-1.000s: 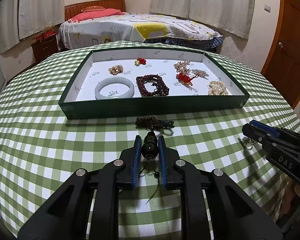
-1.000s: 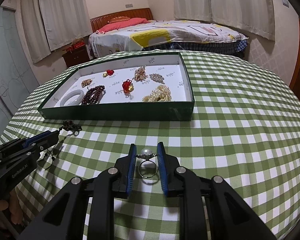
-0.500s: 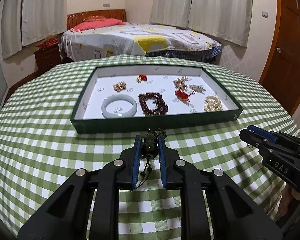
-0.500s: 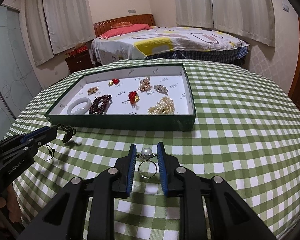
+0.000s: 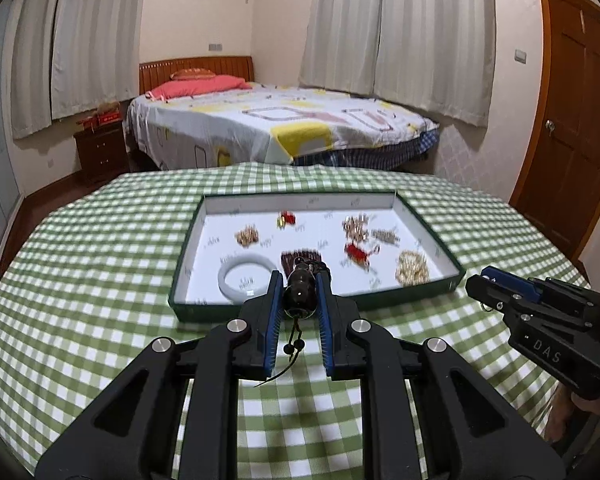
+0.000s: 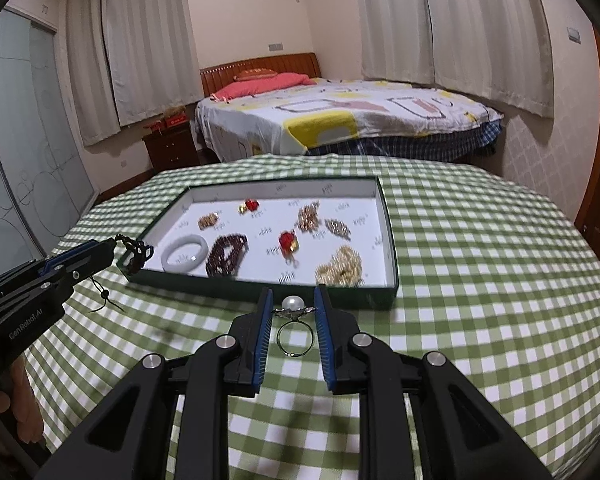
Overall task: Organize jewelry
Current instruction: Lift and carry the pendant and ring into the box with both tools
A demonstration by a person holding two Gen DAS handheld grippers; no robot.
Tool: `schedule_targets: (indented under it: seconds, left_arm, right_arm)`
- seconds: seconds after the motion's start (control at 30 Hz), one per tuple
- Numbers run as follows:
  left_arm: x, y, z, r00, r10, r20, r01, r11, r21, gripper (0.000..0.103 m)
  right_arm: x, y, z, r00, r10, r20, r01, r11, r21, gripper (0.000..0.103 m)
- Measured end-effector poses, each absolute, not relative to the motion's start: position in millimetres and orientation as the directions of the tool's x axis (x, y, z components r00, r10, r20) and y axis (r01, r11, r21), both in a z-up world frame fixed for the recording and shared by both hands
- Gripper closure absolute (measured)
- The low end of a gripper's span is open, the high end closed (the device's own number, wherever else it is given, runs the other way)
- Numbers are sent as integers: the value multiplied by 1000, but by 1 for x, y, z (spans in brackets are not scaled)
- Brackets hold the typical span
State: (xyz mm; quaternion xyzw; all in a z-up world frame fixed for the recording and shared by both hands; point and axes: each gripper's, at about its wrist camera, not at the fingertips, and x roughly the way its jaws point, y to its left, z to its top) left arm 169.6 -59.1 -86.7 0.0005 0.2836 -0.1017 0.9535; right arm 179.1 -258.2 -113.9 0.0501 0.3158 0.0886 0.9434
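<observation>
My left gripper (image 5: 299,296) is shut on a dark bead (image 5: 300,300) of a beaded cord bracelet, whose cord tail (image 5: 294,346) dangles below. In the right wrist view the same gripper (image 6: 100,250) holds the bracelet's dark beads (image 6: 138,254) hanging off the table. My right gripper (image 6: 294,312) is shut on a silver pearl ring (image 6: 294,306), lifted above the cloth; the left wrist view shows this gripper (image 5: 484,282) at the right. Ahead lies the green, white-lined tray (image 5: 428,288) (image 6: 392,240) with a white bangle (image 6: 184,254), dark bead bracelet (image 6: 226,258), red and gold pieces.
A green checked tablecloth (image 6: 480,280) covers the round table. Behind it stand a bed (image 6: 340,120), a nightstand (image 6: 170,148) and curtains. A wooden door (image 5: 572,120) is at the right. A hand (image 6: 20,400) holds the left gripper's handle.
Both grippers have risen off the cloth with their pieces: the beaded bracelet left the table and hangs free, and the ring is lifted. The tray sits lower in both views.
</observation>
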Motion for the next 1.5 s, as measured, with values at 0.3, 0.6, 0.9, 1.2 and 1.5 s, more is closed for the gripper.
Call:
schedule_targets:
  seconds: [0.3,0.6,0.9,1.2,1.5]
  left_arm:
    - [194,-56,-56,862,-193,-469,185,981,-63,86]
    - [233,-63,-35,892,-196,-408,188,980,-60,86]
    - [287,-74,-61,870,-183,-458,177,983,-56,86]
    - [326,-76,-118,802,-157,-576,156,986,-53,86]
    - [348,-74,-148,748,-136,-649,136,989,-51,86]
  right_arm:
    - [204,-251,-84,829,209,-519,-163,977,134,81]
    - [242,-246,-60,868,212,-450,-177,977,118,81]
    - [285,-250,-81,861,191,-470,-150,981,123,81]
    - [314,-252,-135,797,174,-579,-121,984,130,81]
    - [330,-249,-161,732,173,-659,-119,985,126,81]
